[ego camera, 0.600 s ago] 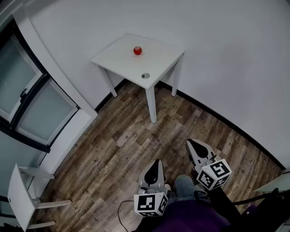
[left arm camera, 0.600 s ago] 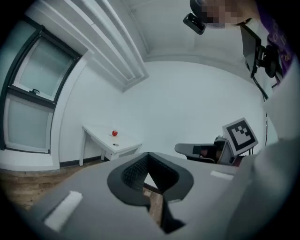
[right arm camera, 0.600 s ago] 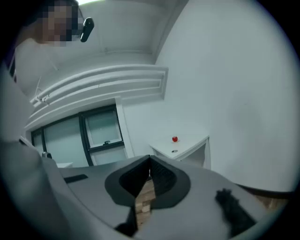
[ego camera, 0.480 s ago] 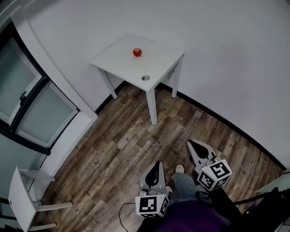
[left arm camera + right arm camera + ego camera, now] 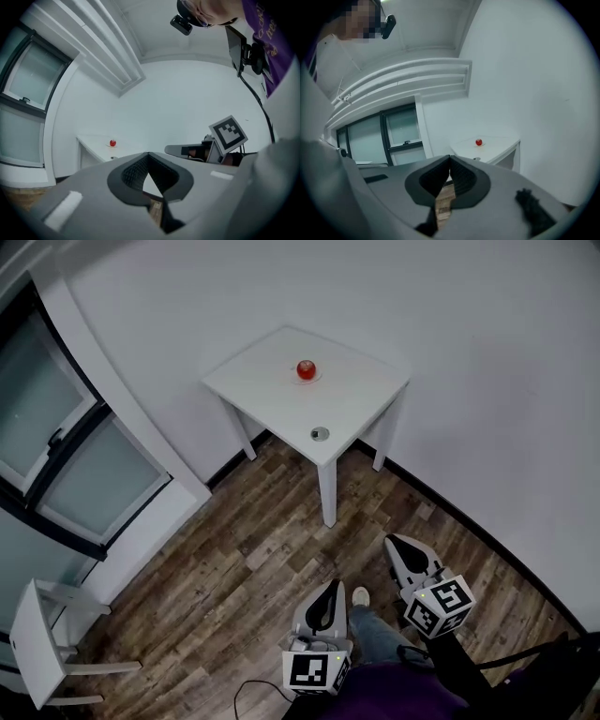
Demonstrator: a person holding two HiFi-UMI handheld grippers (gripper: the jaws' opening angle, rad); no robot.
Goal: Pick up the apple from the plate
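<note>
Light was soft and even, cool grey tone, faint shadow under the surface [image 5: 264,390], gripper views were bent, dark at edges.

We see a red apple [image 5: 307,368] on a plate [image 5: 315,378] far back on the white table [image 5: 272,390], a small round object [image 5: 320,434] near its front edge, and the left gripper [image 5: 330,584] and right gripper [image 5: 393,543] over the wooden floor [image 5: 234,559], well apart from the table.
</note>
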